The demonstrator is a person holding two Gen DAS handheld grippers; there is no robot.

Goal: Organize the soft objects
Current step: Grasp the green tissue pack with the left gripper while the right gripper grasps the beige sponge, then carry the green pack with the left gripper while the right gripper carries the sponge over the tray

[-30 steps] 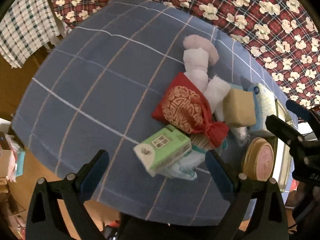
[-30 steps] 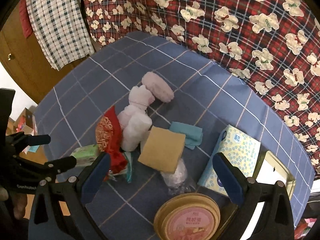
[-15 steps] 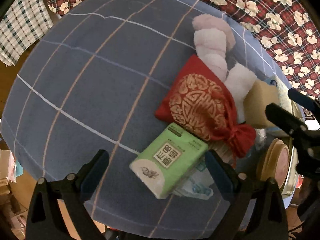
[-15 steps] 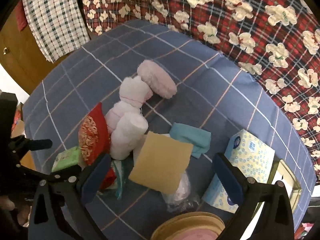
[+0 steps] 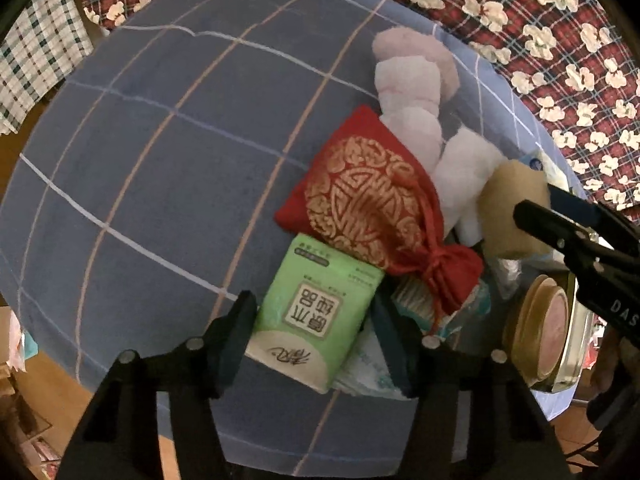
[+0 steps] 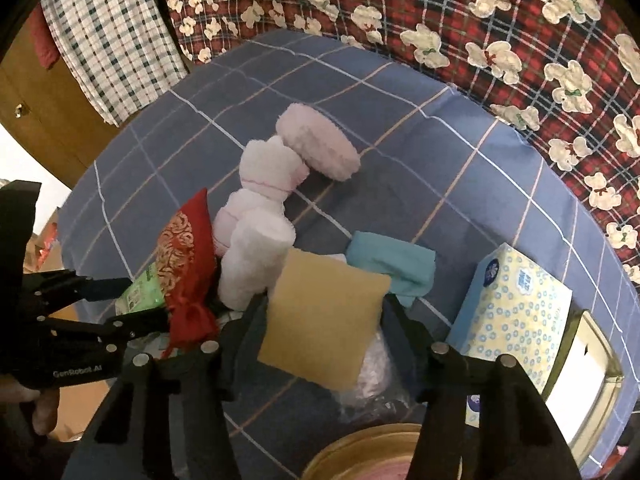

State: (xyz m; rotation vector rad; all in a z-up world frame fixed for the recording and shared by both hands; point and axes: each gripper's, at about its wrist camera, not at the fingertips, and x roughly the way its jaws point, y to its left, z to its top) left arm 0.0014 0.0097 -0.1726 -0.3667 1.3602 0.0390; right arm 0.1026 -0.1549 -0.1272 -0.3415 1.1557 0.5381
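Left tool (image 5: 316, 320) grips green tissue pack (image 5: 310, 320) (red pouch (image 5: 364, 200) overlapping), towels (image 5: 408, 92) behind

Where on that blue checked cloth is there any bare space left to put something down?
The blue cloth lies bare left of the red pouch and green tissue pack, and again between the pink pad and yellow tissue box. Crowded: the pile around the tan sponge and the gold tin.

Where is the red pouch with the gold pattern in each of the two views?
Left wrist: the red pouch lies at centre right, overlapping the green tissue pack.
Right wrist: the red pouch stands at left of centre, seen edge-on.
Shared landmark: the white towel roll beside it.
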